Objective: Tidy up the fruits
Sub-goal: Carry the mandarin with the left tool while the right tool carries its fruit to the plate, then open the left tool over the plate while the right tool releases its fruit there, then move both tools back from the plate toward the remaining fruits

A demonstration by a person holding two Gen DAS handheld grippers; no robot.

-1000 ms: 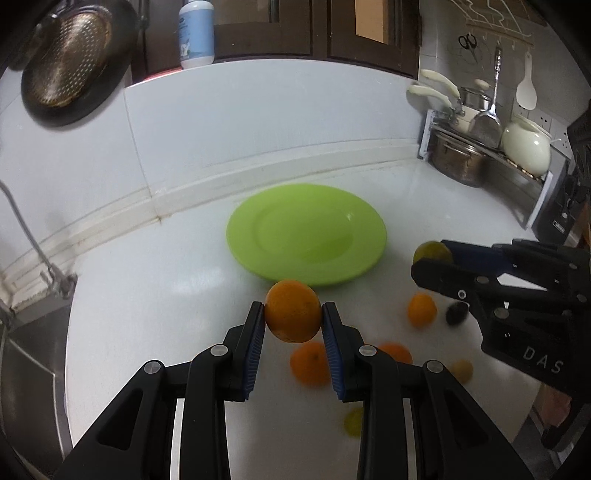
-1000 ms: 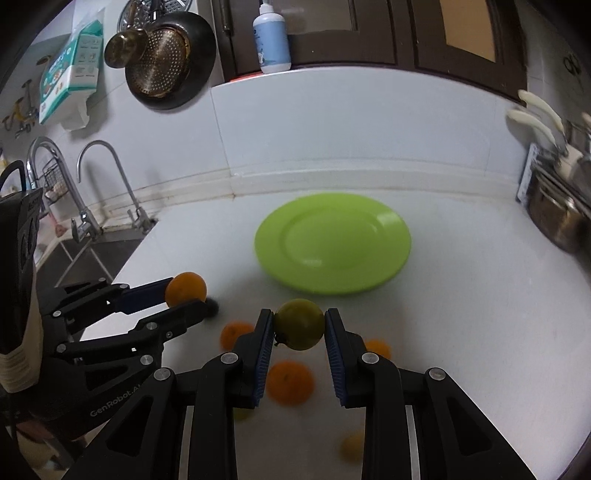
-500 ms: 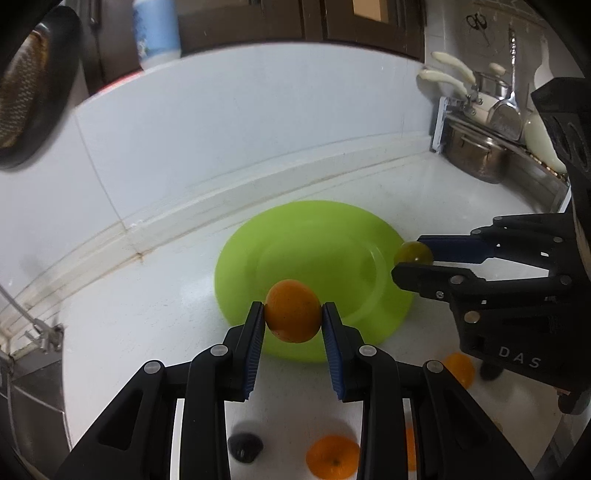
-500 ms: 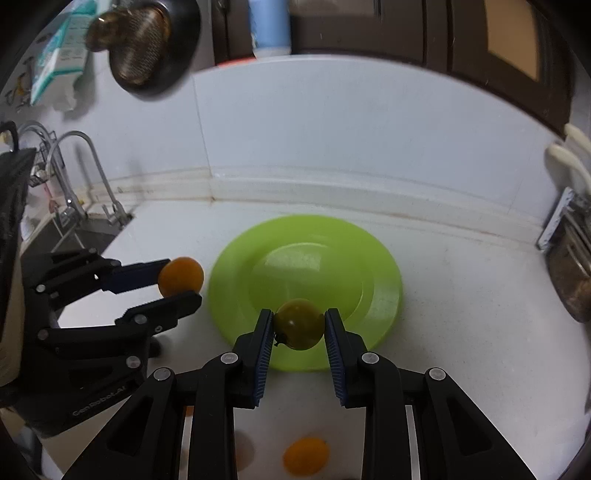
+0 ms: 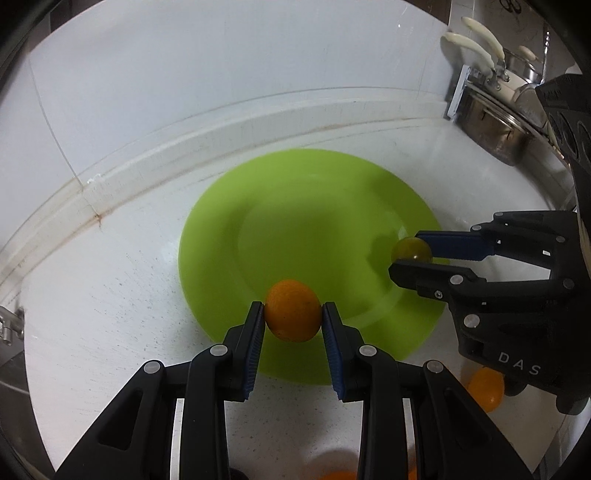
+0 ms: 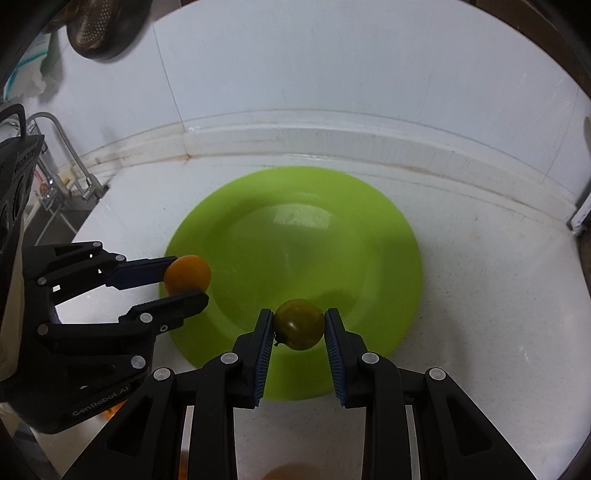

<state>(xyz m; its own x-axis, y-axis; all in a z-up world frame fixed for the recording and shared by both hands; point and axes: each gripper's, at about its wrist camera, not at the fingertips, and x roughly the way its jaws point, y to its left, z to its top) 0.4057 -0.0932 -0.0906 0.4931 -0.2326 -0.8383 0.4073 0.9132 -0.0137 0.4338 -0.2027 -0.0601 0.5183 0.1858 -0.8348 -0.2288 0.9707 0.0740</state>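
The left gripper [image 5: 293, 314] grasps an orange [image 5: 293, 311] over the green plate's [image 5: 295, 206] near rim, while the right gripper [image 6: 299, 325] clamps a greenish fruit [image 6: 298, 324] above the plate's opposite near edge.

Home kitchen. White speckled countertop [image 5: 122, 295] is running into a white tiled backsplash [image 6: 332, 66], with a raised, stained ledge [image 6: 295, 127] sitting along the joint. A chrome faucet [image 6: 70, 151] is standing over a sink area at the left edge of the right wrist view. A dark perforated strainer or pan [image 6: 99, 26] is hanging on the wall above it. In the left wrist view a stainless steel pot [image 5: 491, 125] is sitting on a rack at the counter's far right, with cream-handled utensils [image 5: 476, 40] sticking up behind it. A lime green plate [image 5: 295, 229] is lying on the counter.
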